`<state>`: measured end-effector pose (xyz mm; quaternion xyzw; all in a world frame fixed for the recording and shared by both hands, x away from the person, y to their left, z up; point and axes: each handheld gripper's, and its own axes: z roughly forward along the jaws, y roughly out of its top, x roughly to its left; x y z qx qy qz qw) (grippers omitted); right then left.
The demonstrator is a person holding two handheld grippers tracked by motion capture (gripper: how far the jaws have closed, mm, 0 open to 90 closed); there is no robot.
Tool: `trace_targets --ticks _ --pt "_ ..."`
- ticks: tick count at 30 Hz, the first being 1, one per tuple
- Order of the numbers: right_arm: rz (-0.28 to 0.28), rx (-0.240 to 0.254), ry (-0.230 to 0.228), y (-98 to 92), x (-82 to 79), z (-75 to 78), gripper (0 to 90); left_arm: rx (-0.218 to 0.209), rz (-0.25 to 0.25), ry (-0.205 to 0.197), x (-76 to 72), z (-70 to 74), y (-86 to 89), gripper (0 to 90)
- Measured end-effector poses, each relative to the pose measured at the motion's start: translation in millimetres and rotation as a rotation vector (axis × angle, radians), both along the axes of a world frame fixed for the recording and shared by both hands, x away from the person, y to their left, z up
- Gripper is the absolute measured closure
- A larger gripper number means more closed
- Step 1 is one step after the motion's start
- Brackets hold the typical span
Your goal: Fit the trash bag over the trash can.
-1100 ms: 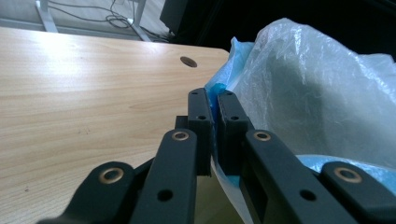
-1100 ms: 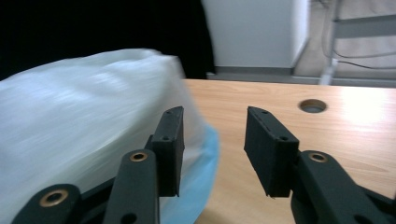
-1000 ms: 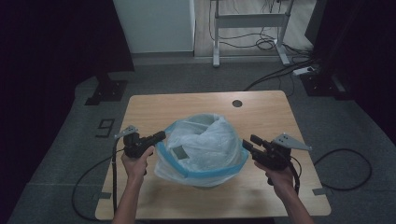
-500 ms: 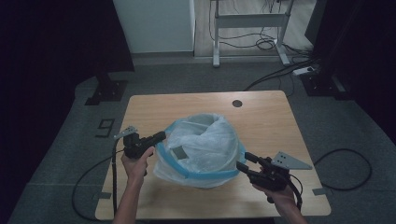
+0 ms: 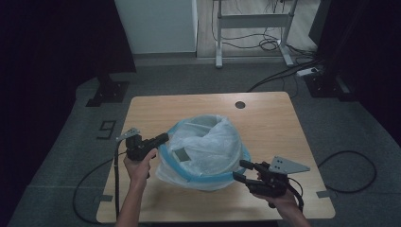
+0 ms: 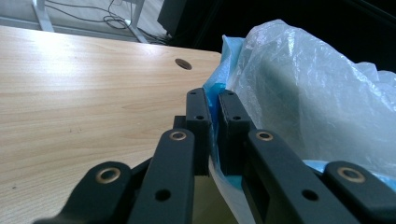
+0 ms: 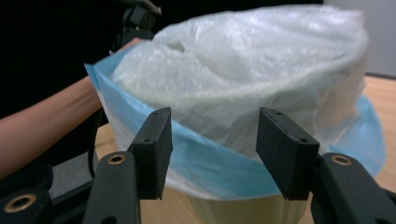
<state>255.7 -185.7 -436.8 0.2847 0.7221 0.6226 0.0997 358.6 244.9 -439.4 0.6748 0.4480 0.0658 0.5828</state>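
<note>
**One side pinned, the other lined up**

The left gripper (image 6: 212,100) has its jaws clamped on the blue bag hem (image 6: 215,93), anchoring it. The right gripper (image 7: 212,140), jaws just opened and empty, faces the bin (image 5: 208,182) at lower centre, apparently to grab the hem opposite.

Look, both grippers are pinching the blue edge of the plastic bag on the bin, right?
Not quite. The left gripper is pinching the blue edge of the plastic bag; the left gripper view shows its jaws closed on it. The right gripper isn't: in the right gripper view its jaws stand apart in front of the bag, pressing nothing; they have just been opening.
</note>
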Motion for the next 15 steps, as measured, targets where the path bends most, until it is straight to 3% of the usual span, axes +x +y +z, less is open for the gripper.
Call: trace_targets --ticks 8,15 --pt "0.053 -0.034 0.019 6.0 -3.7 -14.5 45.3 -0.006 0.005 0.006 0.0 -2.1 1.1 84.3" --pt "0.102 -0.068 -0.028 16.7 -10.6 -9.7 47.2 -0.007 0.007 0.009 0.4 -3.4 0.4 84.5"
